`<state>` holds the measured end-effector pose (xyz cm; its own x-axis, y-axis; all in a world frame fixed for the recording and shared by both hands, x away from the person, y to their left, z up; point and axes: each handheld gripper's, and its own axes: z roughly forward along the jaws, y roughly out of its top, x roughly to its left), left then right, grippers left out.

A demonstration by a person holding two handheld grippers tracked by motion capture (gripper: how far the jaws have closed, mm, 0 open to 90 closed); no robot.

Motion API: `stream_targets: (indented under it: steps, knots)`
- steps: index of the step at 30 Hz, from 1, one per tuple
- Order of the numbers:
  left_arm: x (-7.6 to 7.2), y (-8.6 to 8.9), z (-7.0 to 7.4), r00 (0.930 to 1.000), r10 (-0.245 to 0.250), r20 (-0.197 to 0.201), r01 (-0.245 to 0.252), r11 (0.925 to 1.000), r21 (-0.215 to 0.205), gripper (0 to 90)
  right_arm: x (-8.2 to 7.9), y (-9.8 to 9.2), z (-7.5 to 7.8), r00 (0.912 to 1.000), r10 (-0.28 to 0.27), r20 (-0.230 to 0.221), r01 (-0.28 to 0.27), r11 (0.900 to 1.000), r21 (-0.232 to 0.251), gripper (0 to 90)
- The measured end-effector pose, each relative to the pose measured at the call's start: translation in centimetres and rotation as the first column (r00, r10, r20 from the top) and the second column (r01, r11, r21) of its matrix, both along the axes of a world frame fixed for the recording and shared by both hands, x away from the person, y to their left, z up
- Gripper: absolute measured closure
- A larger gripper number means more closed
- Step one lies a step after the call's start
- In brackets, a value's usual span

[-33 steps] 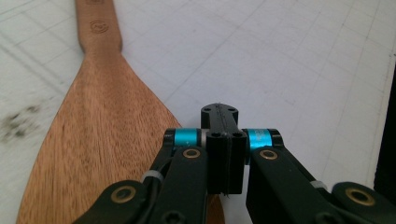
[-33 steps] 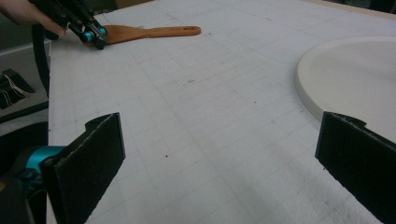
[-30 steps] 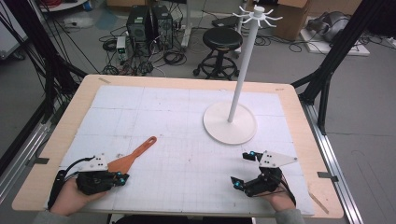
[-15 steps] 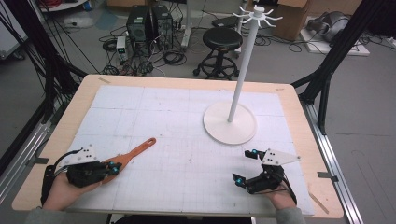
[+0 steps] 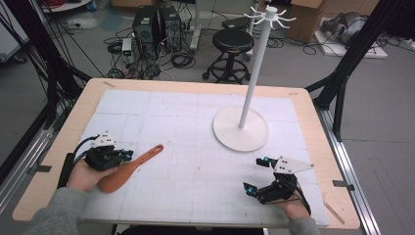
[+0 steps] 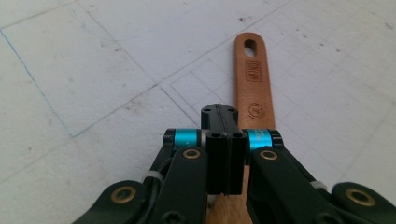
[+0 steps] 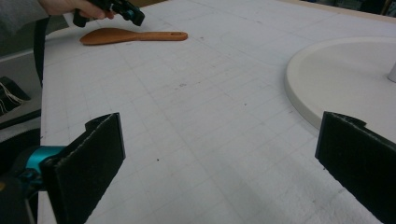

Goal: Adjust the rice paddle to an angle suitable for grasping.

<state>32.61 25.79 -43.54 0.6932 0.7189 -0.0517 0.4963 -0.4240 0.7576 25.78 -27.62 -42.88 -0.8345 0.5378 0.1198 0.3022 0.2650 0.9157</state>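
An orange-brown wooden spoon (image 5: 139,160) lies flat on the white gridded mat at the front left, its handle with a hang hole pointing away to the right. My left gripper (image 5: 128,154) is shut with nothing between its jaws. It hovers just over the spoon near where the blade meets the handle. In the left gripper view the closed jaws of the left gripper (image 6: 219,114) sit above the spoon (image 6: 252,79). My right gripper (image 5: 256,174) rests open and empty at the front right. The right gripper (image 7: 224,154) looks across the mat at the spoon (image 7: 121,35) and the left gripper (image 7: 126,11).
A white hanger stand (image 5: 252,73) with small hooks at the top rises from a round base (image 5: 230,132) at the right rear of the mat. The base's rim (image 7: 345,79) lies close ahead of the right gripper. A stool and equipment stand on the floor beyond the table.
My left hand has drawn back to the left along the spoon, uncovering its blade. The spoon lies in about the same place. The right gripper has kept still.
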Motion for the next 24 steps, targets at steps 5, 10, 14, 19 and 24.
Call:
stream_targets:
  steps: [5,10,14,19,24]
  knots:
    - [0.8,-1.4,-0.4,0.9996,-0.028,-0.008,0.028,0.9986,0.045,89.7,0.1,0.0,0.0,1.0000,0.003,0.005,-0.003,1.000,0.000,0.0]
    - [0.9,-1.9,-0.6,0.9992,-0.040,0.005,0.040,0.9976,0.058,89.7,0.1,-0.1,0.0,1.0000,0.003,0.003,-0.003,1.000,0.001,0.0]
    - [0.3,-2.2,-0.4,0.9989,-0.048,-0.002,0.048,0.9951,0.087,89.8,0.1,-0.1,0.0,1.0000,0.002,0.006,-0.002,1.000,0.000,0.0]
    - [-0.6,-2.0,-0.5,0.9966,-0.082,-0.009,0.082,0.9947,0.061,89.8,0.0,0.1,-0.1,1.0000,0.005,-0.006,-0.005,1.000,-0.007,0.0]
    - [-1.6,-1.9,-0.8,0.9964,-0.084,-0.006,0.084,0.9961,0.026,89.8,0.0,0.2,-0.2,0.9999,0.007,-0.010,-0.007,1.000,-0.013,0.0]
